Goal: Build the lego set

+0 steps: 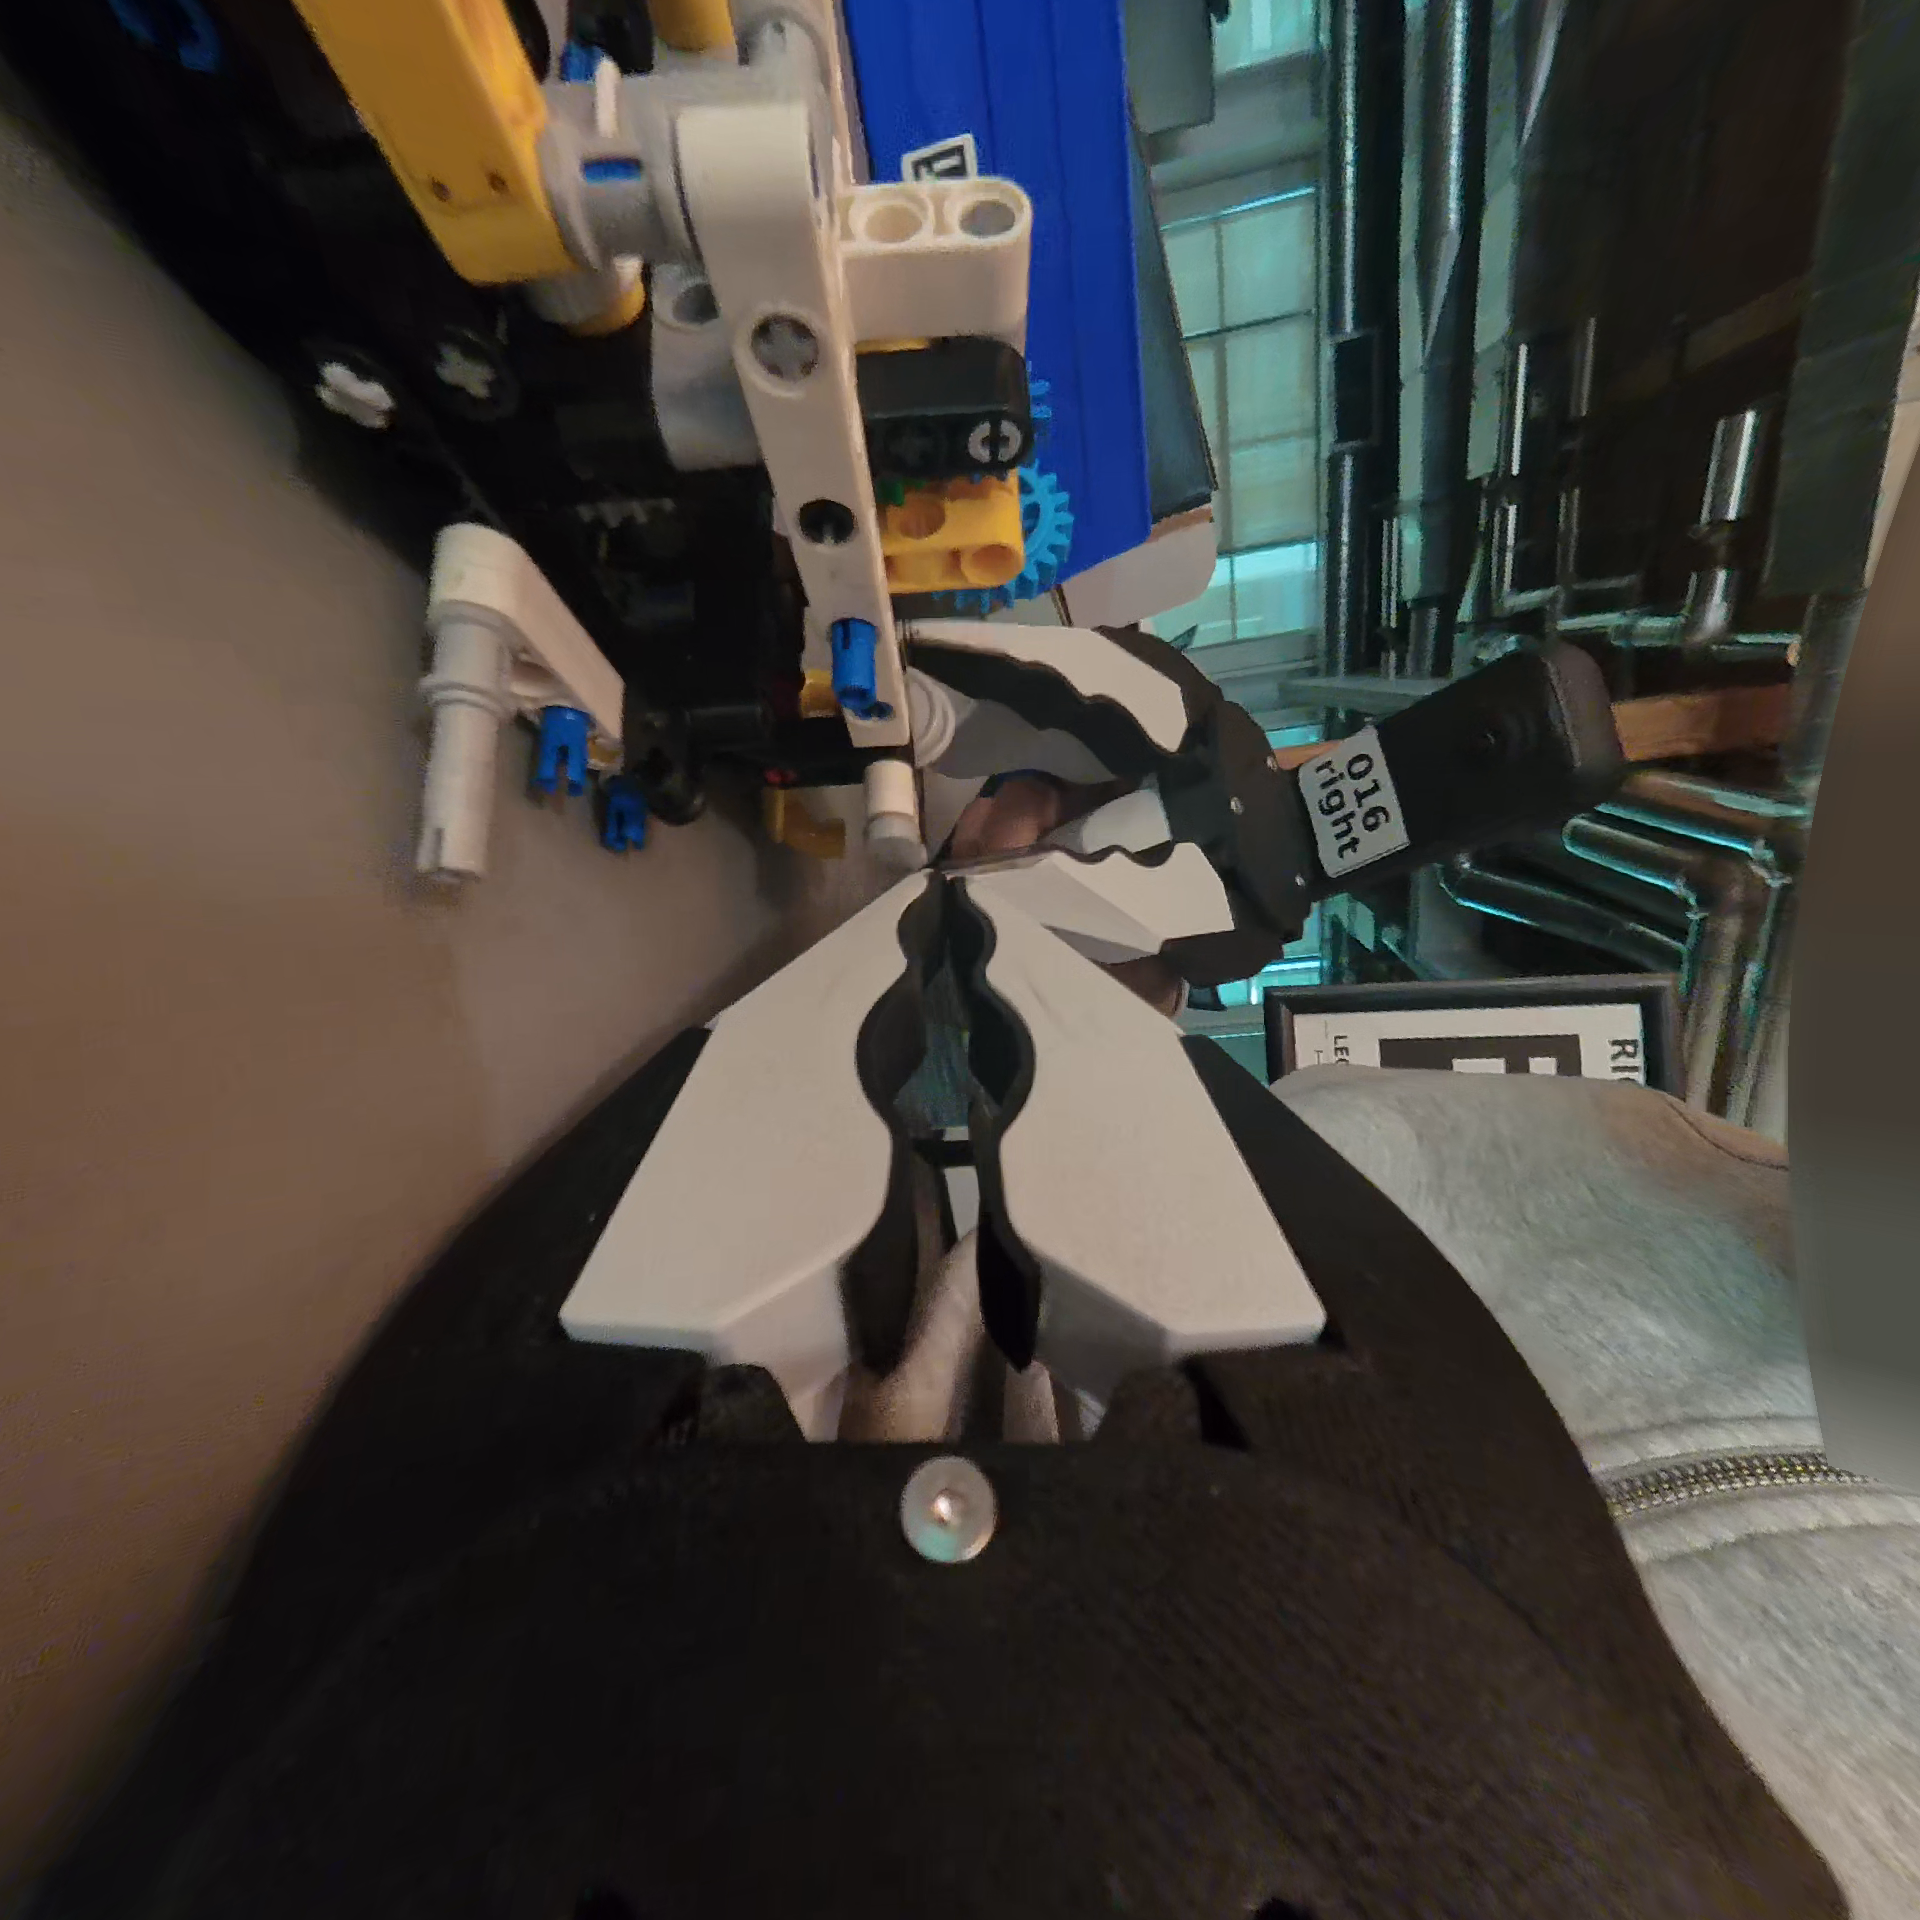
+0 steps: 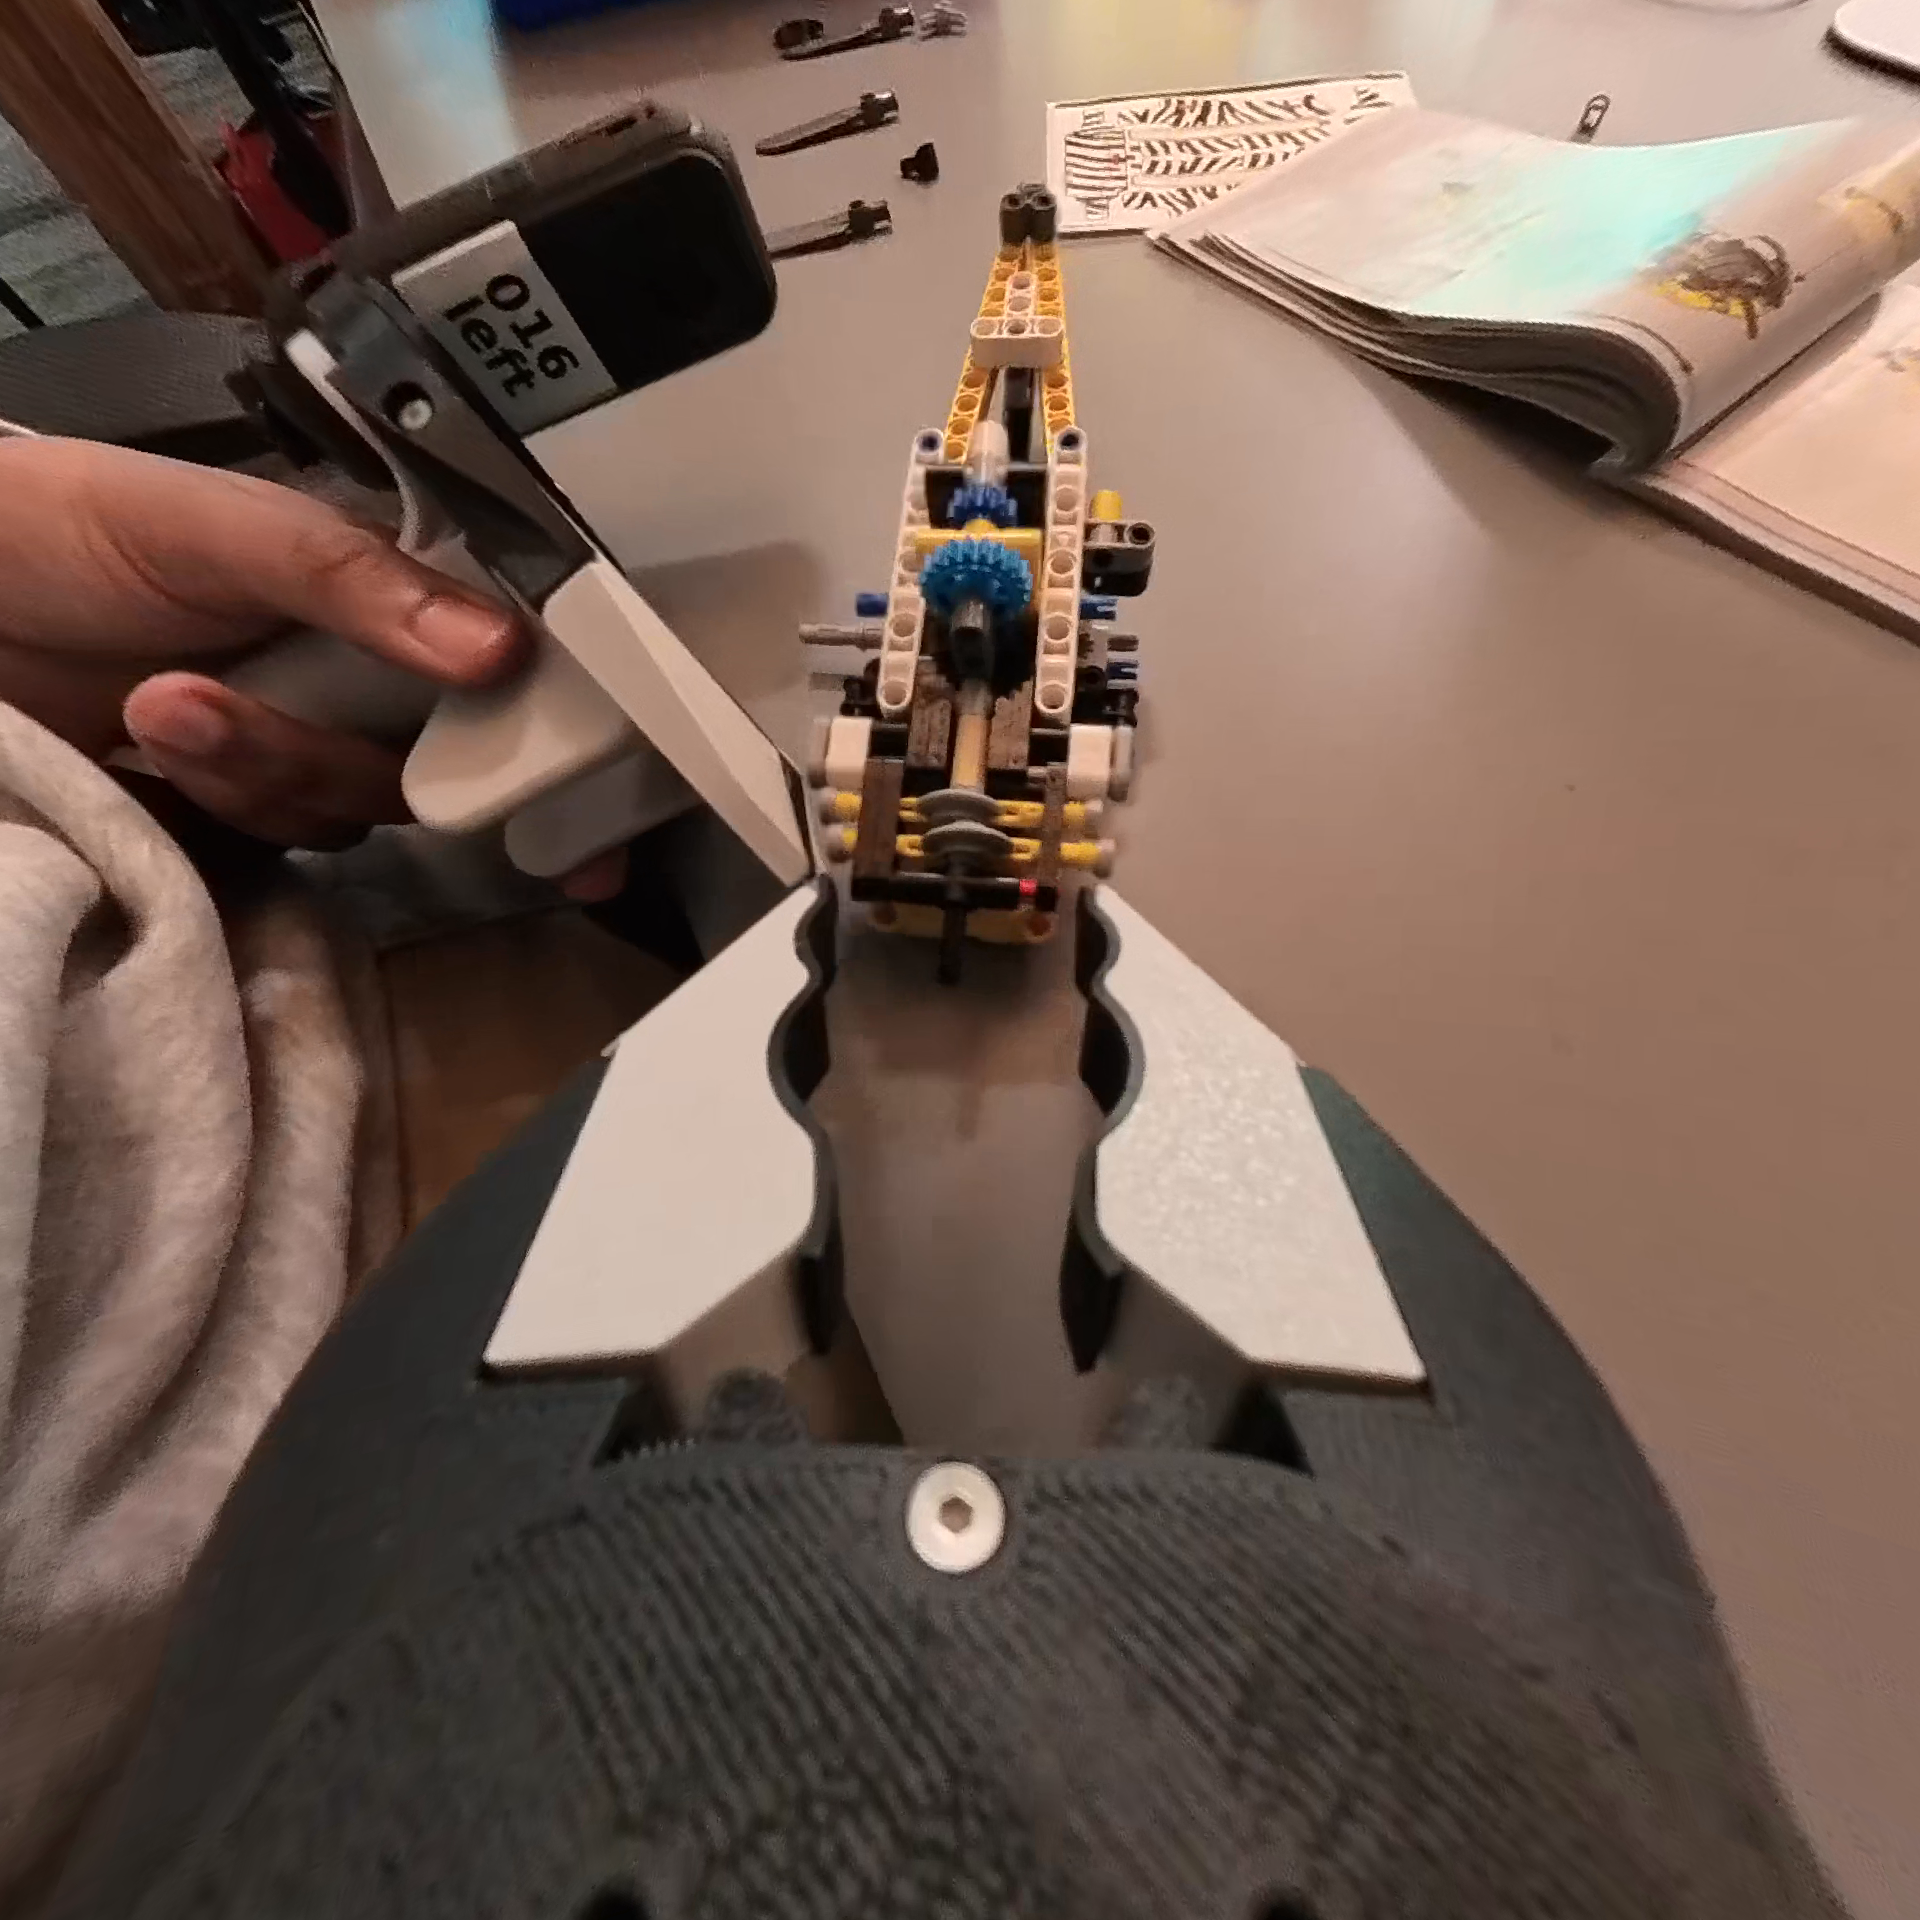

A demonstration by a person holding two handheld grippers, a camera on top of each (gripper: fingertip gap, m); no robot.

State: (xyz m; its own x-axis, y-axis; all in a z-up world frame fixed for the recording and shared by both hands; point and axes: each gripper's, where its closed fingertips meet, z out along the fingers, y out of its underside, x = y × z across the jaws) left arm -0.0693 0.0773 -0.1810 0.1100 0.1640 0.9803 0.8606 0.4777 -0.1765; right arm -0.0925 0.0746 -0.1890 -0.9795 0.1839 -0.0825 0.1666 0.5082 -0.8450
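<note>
your right claw (image 2: pixel 951 914) is spread wide and holds nothing; its tips flank the near end of the model (image 2: pixel 987 686), probably so you can clamp and steady it. your left claw (image 1: pixel 945 894) is pressed nearly closed, with nothing visible between its tips, and it pokes in from the side at that same end, touching or almost touching the right claw's tip. the model lies lengthwise on the counter (image 2: pixel 1455 935), blue gear (image 2: pixel 971 584) on top, yellow boom pointing away from you. loose black parts (image 2: pixel 831 120) lie well beyond it, and the open manual (image 2: pixel 1558 270) rests to the right, likely kept in sight for reference.
</note>
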